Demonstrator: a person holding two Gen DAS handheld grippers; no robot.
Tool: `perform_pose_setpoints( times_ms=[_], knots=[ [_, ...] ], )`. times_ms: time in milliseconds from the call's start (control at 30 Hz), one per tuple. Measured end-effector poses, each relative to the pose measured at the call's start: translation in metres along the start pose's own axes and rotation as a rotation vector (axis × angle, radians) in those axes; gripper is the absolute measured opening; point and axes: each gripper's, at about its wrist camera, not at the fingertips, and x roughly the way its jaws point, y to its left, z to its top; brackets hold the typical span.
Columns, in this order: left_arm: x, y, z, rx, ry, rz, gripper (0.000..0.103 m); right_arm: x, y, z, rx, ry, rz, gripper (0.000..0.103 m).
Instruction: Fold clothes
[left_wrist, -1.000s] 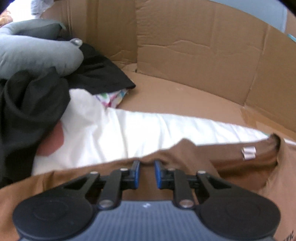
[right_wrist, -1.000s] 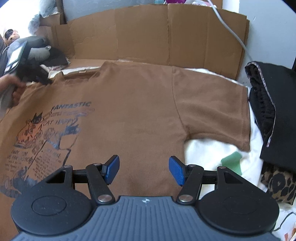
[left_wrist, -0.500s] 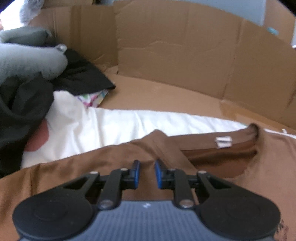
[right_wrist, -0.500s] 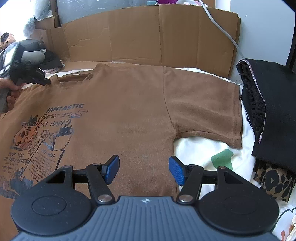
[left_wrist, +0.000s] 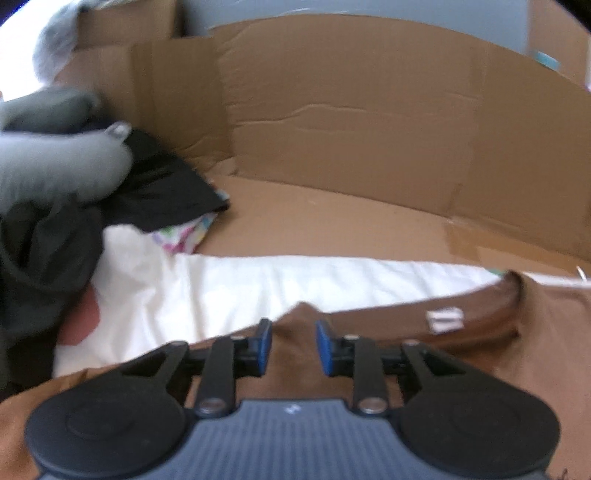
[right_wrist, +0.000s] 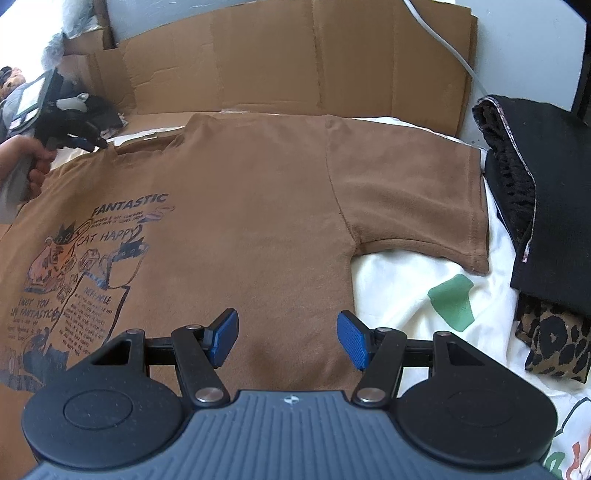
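Observation:
A brown T-shirt (right_wrist: 240, 206) with a blue cat print lies flat, front up, on a white sheet (right_wrist: 406, 295). My right gripper (right_wrist: 286, 341) is open and empty, low over the shirt's side near its right sleeve. My left gripper (left_wrist: 291, 345) is open over the shirt's shoulder (left_wrist: 295, 332), left of the collar and its white label (left_wrist: 443, 319); a small peak of fabric stands between its fingers. The left gripper also shows in the right wrist view (right_wrist: 86, 142), at the collar's left end.
Cardboard walls (right_wrist: 295, 62) line the back of the bed. A pile of grey and black clothes (left_wrist: 55, 184) lies at the left. A folded black garment (right_wrist: 535, 184) on a leopard-print one (right_wrist: 554, 343) sits at the right.
My left gripper has opened and let go of the shirt's shoulder, which it pinched earlier. My right gripper stays open and has moved slightly closer over the shirt.

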Motion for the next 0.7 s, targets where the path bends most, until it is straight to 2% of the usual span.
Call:
perform_pose_setpoints(
  times_ms=[67,133,267,433,633,700],
  knots=[
    [-0.007,-0.018,0.003,0.042,-0.009,-0.037,0.03,0.001,-0.003,0.001,0.023,0.0,-0.006,0.066],
    [-0.015,-0.039,0.009,0.065,-0.024,-0.105,0.03,0.0,-0.007,0.003,0.03,-0.012,-0.006,0.066],
    [-0.018,-0.076,0.014,0.038,0.013,-0.305,0.031,-0.001,-0.017,0.009,0.046,-0.049,-0.007,0.066],
    [-0.009,-0.133,0.012,0.129,0.039,-0.343,0.031,0.006,-0.036,0.025,0.01,-0.099,-0.006,0.065],
    [0.01,-0.168,0.009,0.149,0.063,-0.34,0.031,0.029,-0.073,0.041,0.03,-0.106,-0.078,0.065],
    [0.018,-0.175,0.01,0.179,0.063,-0.305,0.03,0.036,-0.085,0.042,0.066,-0.095,-0.103,0.065]
  ],
)
